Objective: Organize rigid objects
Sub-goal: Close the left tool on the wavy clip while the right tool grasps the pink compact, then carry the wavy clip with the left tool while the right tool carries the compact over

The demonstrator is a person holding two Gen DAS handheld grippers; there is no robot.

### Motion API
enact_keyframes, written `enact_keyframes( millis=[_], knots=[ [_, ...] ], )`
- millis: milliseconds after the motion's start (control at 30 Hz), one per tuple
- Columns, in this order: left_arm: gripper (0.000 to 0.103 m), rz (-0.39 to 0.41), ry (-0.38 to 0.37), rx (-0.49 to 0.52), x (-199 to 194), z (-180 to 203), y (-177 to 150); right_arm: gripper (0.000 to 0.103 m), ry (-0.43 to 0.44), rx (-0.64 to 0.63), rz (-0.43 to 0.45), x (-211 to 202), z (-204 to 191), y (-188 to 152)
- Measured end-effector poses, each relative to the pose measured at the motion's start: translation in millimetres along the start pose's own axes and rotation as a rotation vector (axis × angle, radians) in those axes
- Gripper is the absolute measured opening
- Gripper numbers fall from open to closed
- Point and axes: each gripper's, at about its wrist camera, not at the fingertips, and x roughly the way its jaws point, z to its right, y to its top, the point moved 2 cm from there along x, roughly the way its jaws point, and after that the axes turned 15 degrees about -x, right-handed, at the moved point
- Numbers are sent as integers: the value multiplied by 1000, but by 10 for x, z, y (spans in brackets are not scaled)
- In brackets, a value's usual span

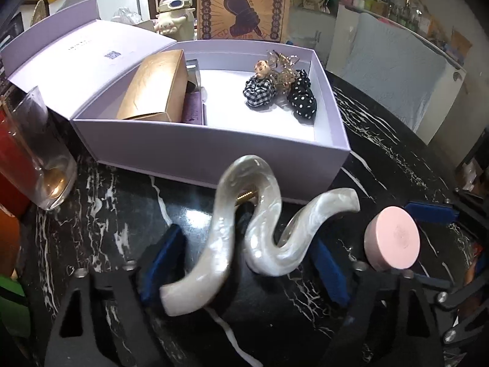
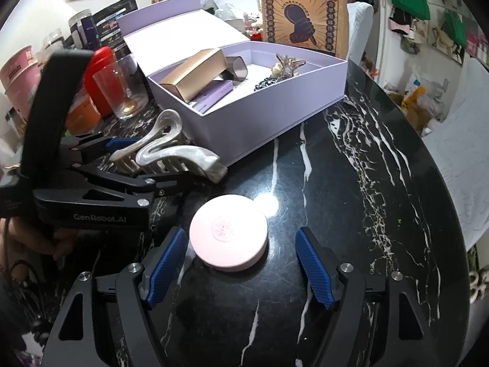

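Two items remain outside the lilac box (image 1: 195, 153) on the marble table (image 2: 336, 214). Left gripper (image 1: 244, 263) straddles the pearly wave-shaped hair claw (image 1: 244, 229), jaws part-open; whether the pads press on it cannot be told. Right gripper (image 2: 241, 263) stands open around the pink round case (image 2: 228, 234), left pad just beside it, right pad apart. Risks: the curved claw twisting out of a partial grip; the case skidding sideways when one pad contacts first.

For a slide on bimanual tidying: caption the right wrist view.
Open right gripper straddles pink round case on marble table; lavender box behind.
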Motion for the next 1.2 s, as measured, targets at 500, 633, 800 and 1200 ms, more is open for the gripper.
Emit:
enact_keyframes(
  millis=[500, 633, 800, 1200],
  knots=[
    [58, 18, -4, -117, -268, -120, -241, 51, -1, -16, 30, -32, -137, -33],
    [58, 16, -5, -162, -340, -222, -312, 50, 7, -17, 34, -62, -185, -65],
    [58, 13, -12, -210, -433, -317, -392, 51, 19, -23, 35, -106, -277, -109],
    [58, 44, 7, -258, -688, -390, -531, 50, 53, -45, 29, -180, -446, -186]
  ],
)
